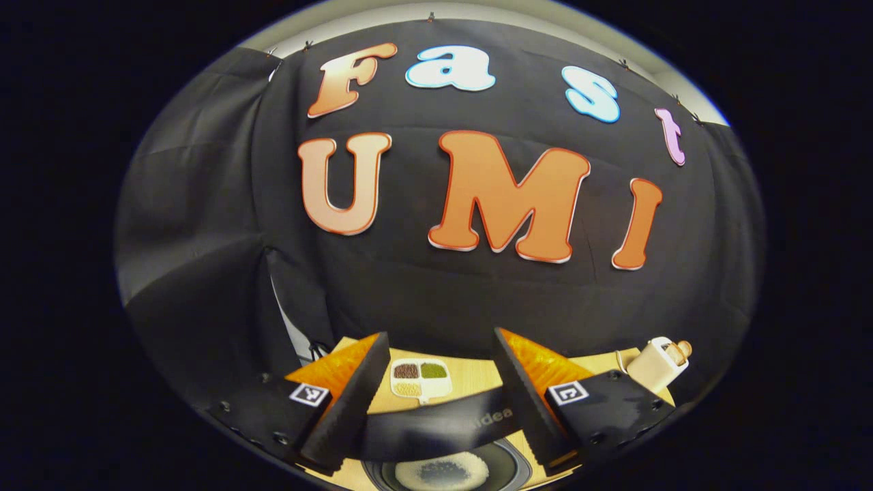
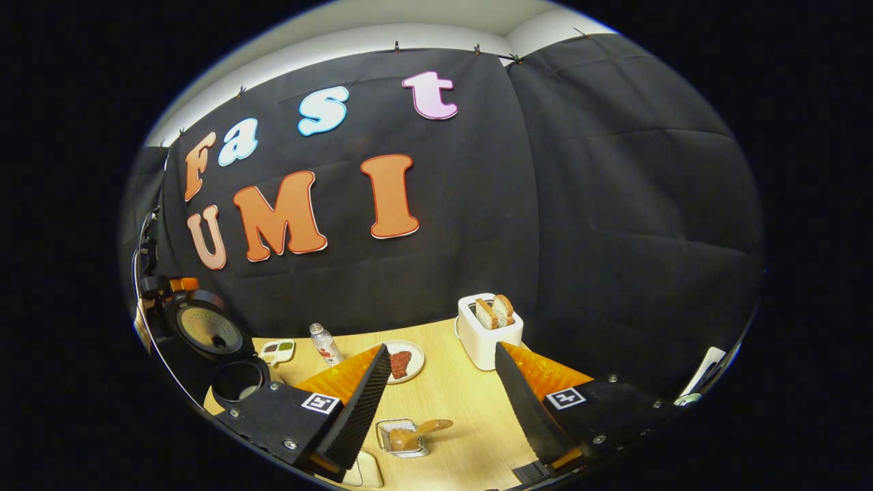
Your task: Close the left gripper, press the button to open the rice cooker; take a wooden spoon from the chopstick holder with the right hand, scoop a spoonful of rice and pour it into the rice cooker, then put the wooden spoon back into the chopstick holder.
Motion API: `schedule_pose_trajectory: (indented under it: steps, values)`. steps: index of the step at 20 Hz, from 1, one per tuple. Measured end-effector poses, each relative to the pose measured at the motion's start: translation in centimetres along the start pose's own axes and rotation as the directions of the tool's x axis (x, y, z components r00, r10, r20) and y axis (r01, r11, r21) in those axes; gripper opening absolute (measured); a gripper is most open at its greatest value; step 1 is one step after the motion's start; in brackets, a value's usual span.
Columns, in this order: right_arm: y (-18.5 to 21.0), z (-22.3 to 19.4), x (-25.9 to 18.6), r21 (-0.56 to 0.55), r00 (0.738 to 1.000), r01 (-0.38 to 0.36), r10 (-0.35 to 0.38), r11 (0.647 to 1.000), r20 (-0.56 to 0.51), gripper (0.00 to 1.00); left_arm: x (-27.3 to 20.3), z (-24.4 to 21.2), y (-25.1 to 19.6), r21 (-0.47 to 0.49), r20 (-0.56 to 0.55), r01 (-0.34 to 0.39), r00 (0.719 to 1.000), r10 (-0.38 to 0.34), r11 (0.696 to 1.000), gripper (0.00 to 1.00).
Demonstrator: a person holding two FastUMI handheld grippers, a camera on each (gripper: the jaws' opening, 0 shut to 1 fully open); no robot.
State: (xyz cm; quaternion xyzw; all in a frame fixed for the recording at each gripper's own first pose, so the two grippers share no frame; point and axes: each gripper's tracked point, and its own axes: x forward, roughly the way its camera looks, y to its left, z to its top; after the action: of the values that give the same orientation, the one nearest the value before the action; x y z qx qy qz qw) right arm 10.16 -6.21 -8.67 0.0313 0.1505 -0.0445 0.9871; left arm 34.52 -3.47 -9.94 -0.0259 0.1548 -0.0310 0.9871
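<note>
- Rice cooker was seen open at the counter's left end, rice inside.
- Left hand-held gripper was held wide above it.
- Right hand-held gripper was spread wide, empty.
- Wooden spoon was lodged in the chopstick holder.

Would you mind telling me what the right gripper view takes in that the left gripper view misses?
Right gripper view alone: the wooden spoon lying in the wire chopstick holder, a bottle, a plate and the rice cooker's raised lid. Left gripper view alone: rice in the cooker's pot, directly beneath. Both share the rice cooker, the toaster, the divided grain dish and the table.
</note>
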Motion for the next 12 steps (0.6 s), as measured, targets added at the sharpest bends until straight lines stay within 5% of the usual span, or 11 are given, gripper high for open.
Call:
schedule_pose_trajectory:
  steps: [12]
  values:
    - [2.8,-2.3,-0.9,0.011,0.988,-0.143,0.143,0.99,-0.051,0.94,-9.3,-13.0,-4.6,0.007,-0.104,0.078,0.992,-0.077,0.997,0.99]
